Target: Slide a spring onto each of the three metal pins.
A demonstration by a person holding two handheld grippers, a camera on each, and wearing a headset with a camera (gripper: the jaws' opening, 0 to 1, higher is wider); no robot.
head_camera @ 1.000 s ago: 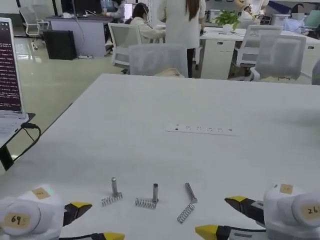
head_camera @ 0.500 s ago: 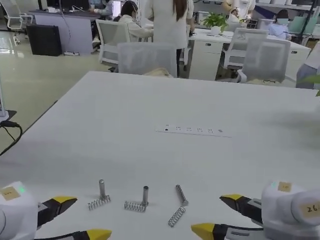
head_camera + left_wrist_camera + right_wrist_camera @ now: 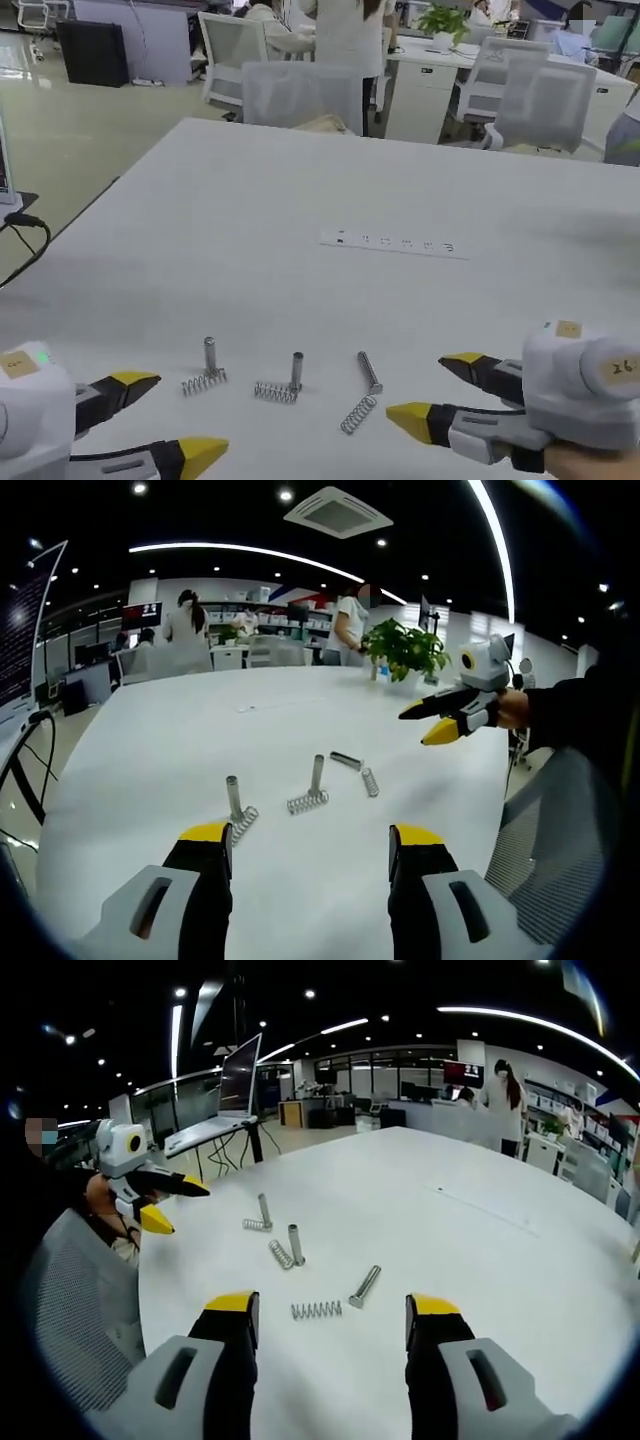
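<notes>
Two metal pins (image 3: 210, 352) (image 3: 297, 368) stand upright on the white table (image 3: 300, 220), and a third pin (image 3: 369, 371) lies flat. A spring lies at the foot of each standing pin: left spring (image 3: 203, 383), middle spring (image 3: 275, 392). The third spring (image 3: 358, 414) lies beside the fallen pin. My left gripper (image 3: 180, 415) is open near the table's front left, short of the left spring. My right gripper (image 3: 428, 388) is open just right of the third spring. The right gripper view has the third spring (image 3: 316, 1310) and fallen pin (image 3: 364, 1286) close ahead of that gripper (image 3: 333, 1315). In the left gripper view, that gripper (image 3: 310, 845) faces the left pin (image 3: 233, 797).
A white power strip (image 3: 393, 244) lies across the table's middle. Office chairs (image 3: 300, 98) stand at the far edge, with people and desks behind. A black cable (image 3: 25, 240) hangs off the left side, near a laptop (image 3: 238, 1085).
The head camera has tilted, so the whole scene sits a bit higher. My right gripper has edged forward toward the third spring. Pins and springs have not moved.
</notes>
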